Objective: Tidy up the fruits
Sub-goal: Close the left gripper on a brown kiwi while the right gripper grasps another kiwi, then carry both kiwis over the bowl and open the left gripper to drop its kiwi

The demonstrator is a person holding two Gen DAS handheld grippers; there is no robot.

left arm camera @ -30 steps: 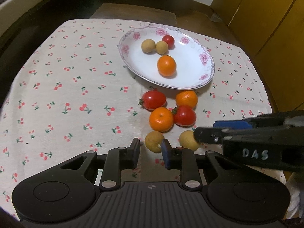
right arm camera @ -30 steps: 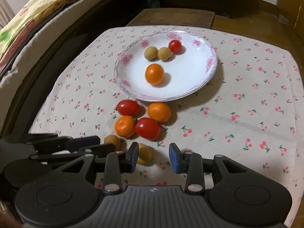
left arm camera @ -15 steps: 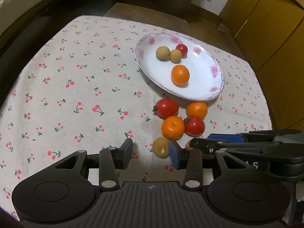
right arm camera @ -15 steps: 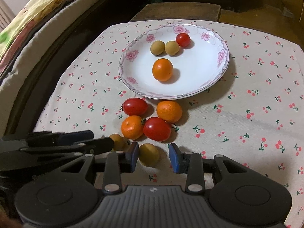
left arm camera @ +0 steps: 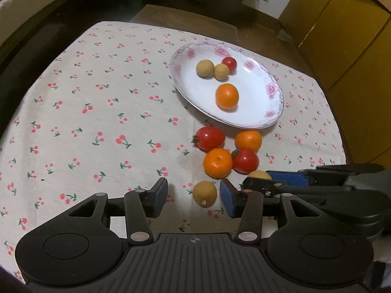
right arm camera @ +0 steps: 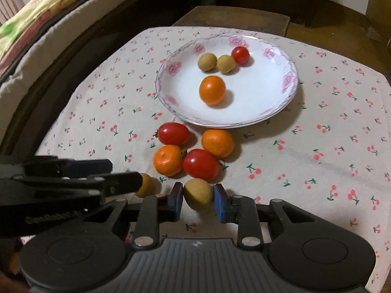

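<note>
A white plate with pink flowers (left arm camera: pixel 271 89) (right arm camera: pixel 173 68) holds two tan longans, a cherry tomato and an orange (right arm camera: pixel 212 89). In front of it on the cloth lie two tomatoes and two oranges (left arm camera: pixel 217 163) in a cluster. My left gripper (left arm camera: pixel 193 196) is open and its jaws are opening. A longan (left arm camera: pixel 204 193) lies between them near the right pad, untouched. My right gripper (right arm camera: pixel 198 201) is shut on another longan (right arm camera: pixel 198 193), both blue pads pressing its sides. In the left wrist view that gripper (left arm camera: pixel 273 182) reaches in from the right.
A cherry-print tablecloth (left arm camera: pixel 97 112) covers the small table. A dark wooden stool (right arm camera: pixel 234 17) stands behind it and yellow cabinet doors (left arm camera: pixel 342 29) are at the right. A bed with a bright blanket (right arm camera: pixel 36 7) runs along the left.
My left jaws have spread apart, and the longan that lay just ahead of them now lies between them. My right jaws have closed onto their longan.
</note>
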